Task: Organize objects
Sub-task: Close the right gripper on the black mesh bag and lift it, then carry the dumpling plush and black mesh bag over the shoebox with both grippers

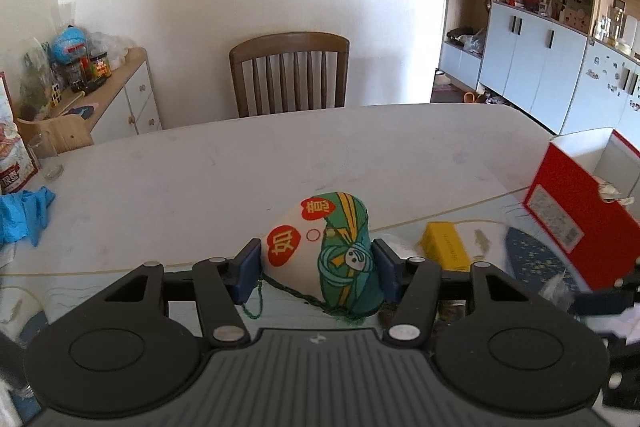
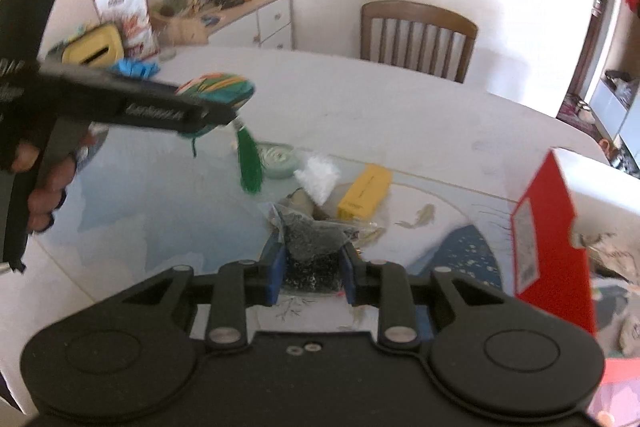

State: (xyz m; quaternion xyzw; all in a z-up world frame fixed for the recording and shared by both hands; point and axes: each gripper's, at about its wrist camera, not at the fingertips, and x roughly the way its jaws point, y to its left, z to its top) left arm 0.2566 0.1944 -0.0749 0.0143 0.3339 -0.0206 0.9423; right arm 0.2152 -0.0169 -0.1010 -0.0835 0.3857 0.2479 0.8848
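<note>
sachet [image 1: 324, 251] pinched in left gripper [image 1: 316, 267], held up off the table [image 1: 360, 155] | right gripper [image 2: 312, 267] narrow, clamped on a clear bag [image 2: 316, 239] | tip: carry both level to the red box [image 1: 568, 211], watch the green tassel [image 2: 249, 163] | box inside mostly cut off, bag contents blurry, maybe dark bits

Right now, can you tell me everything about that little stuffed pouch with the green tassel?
The pouch is a plump cloth sachet, cream on one side with red patches bearing characters, green and yellow on the other. A dark green cord loops from it, and a green tassel dangles below. The left gripper squeezes it between blue pads, holding it off the table.
</note>
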